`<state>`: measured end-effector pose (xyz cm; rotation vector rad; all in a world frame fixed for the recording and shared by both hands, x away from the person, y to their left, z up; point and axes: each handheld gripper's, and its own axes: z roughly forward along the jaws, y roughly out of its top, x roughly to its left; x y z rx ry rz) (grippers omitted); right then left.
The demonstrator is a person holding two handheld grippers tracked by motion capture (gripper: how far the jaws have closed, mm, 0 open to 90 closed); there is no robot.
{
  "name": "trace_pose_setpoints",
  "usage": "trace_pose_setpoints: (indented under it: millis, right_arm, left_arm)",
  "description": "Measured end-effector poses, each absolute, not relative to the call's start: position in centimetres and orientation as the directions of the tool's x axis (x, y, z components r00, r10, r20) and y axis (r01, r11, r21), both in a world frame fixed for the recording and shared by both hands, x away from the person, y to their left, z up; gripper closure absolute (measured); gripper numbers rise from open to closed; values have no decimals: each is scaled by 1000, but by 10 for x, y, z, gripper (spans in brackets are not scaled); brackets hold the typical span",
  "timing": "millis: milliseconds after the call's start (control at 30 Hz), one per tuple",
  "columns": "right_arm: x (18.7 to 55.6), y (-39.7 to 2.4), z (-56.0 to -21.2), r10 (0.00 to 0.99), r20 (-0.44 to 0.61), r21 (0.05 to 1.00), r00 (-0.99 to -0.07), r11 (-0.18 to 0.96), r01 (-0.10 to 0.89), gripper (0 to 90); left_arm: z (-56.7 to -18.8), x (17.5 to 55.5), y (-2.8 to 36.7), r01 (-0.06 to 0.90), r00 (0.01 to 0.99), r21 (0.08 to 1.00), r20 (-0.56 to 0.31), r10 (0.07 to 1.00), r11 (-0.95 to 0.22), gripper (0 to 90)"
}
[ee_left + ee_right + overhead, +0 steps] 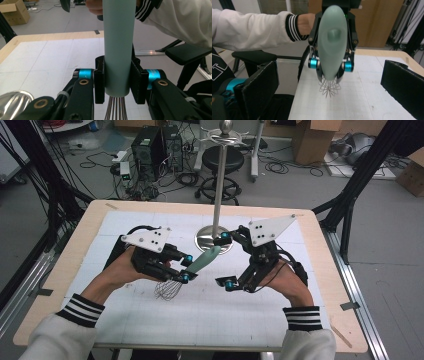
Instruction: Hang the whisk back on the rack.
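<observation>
A whisk with a pale green handle (205,260) and a wire head (169,290) hangs tilted over the white mat. My left gripper (187,268) is shut on the handle's lower end, just above the wires. In the left gripper view the pads (99,82) press both sides of the handle (118,50). My right gripper (225,262) stands open just right of the handle's free end, with its jaws wide apart. In the right gripper view the handle's rounded tip (332,42) points at the camera, beyond the two black pads (259,85).
A metal stand with a round base (212,241) and tall pole (218,185) stands at the back of the mat, close behind the whisk's tip. The wooden table edge (320,270) frames the mat. Computers, cables and a stool are on the floor beyond.
</observation>
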<state>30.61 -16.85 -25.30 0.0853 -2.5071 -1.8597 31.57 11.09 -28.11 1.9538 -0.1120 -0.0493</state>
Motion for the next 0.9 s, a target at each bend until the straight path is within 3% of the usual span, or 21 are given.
trace_pose_setpoints:
  millis: [167, 300, 433, 733, 900]
  right_arm:
    - [307, -160, -250, -85, -22, 964, -996, 263, -44, 57]
    - [308, -156, -250, -97, -19, 964, -995, 264, -45, 159]
    - [308, -153, -251, -100, -19, 964, -995, 261, -44, 170]
    - [306, -149, -250, -116, -23, 968, -993, 246, -51, 356]
    - [305, -150, -250, -109, -33, 971, -993, 231, -58, 416]
  left_arm:
    - [-281, 315, 109, -57, 994, 928, 18, -110, -367, 693]
    - [-280, 314, 110, -60, 994, 931, 21, -111, -359, 693]
    - [-279, 314, 112, -59, 993, 934, 20, -113, -352, 693]
    - [-278, 313, 113, -64, 993, 938, 24, -119, -342, 692]
    - [-277, 312, 113, -64, 992, 940, 25, -121, -336, 692]
